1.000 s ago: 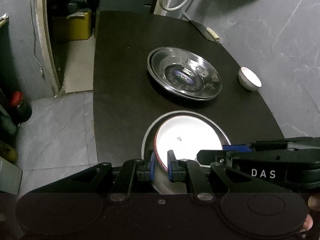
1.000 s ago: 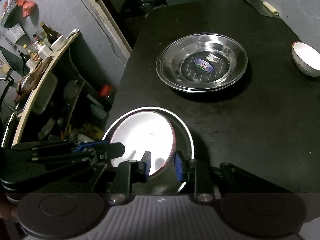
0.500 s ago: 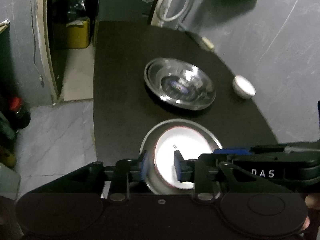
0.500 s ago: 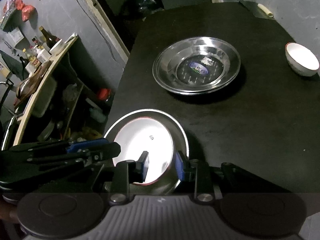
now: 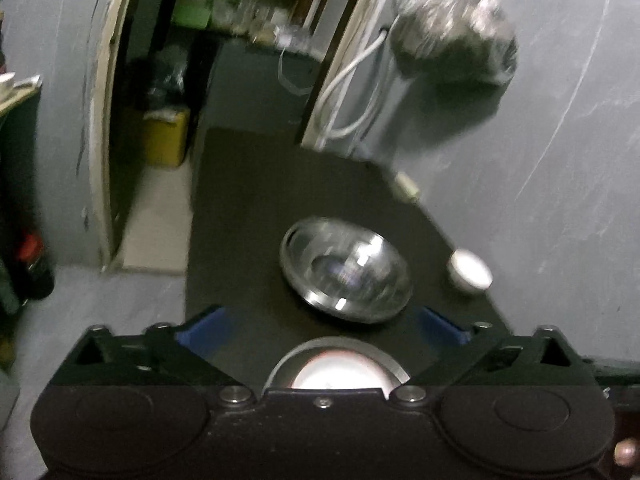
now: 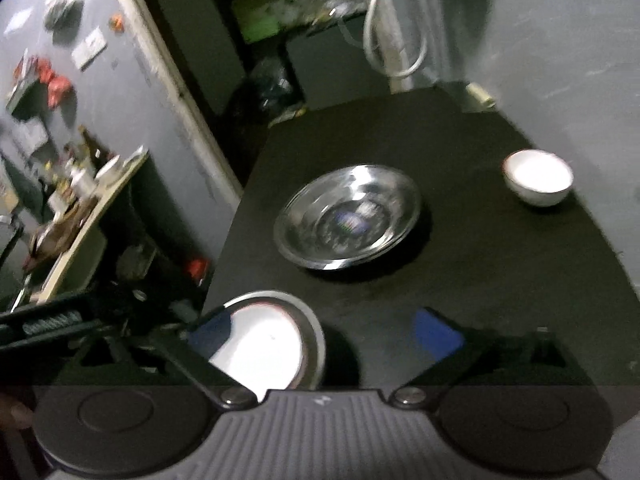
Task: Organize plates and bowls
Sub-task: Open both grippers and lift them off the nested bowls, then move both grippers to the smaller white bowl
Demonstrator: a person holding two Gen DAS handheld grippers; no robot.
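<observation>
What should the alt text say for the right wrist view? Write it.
Right gripper, jaws opening wide and empty, above a black table. A white red-rimmed plate sits in a steel plate below; a steel dish and small white bowl lie beyond.

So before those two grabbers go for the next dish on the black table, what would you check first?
1. Left gripper free of the dish: ok, jaws opening wide, nothing pinched.
2. Right gripper free: ok, jaws opening, nothing between the pads.
3. White plate seated inside the steel plate: ok, though it looks off-centre.
4. Large steel dish unobstructed on the table: ok.
5. Small white bowl upright, standing alone: ok.
6. Stack fully on the table edge: cannot tell, grippers hide it.
</observation>
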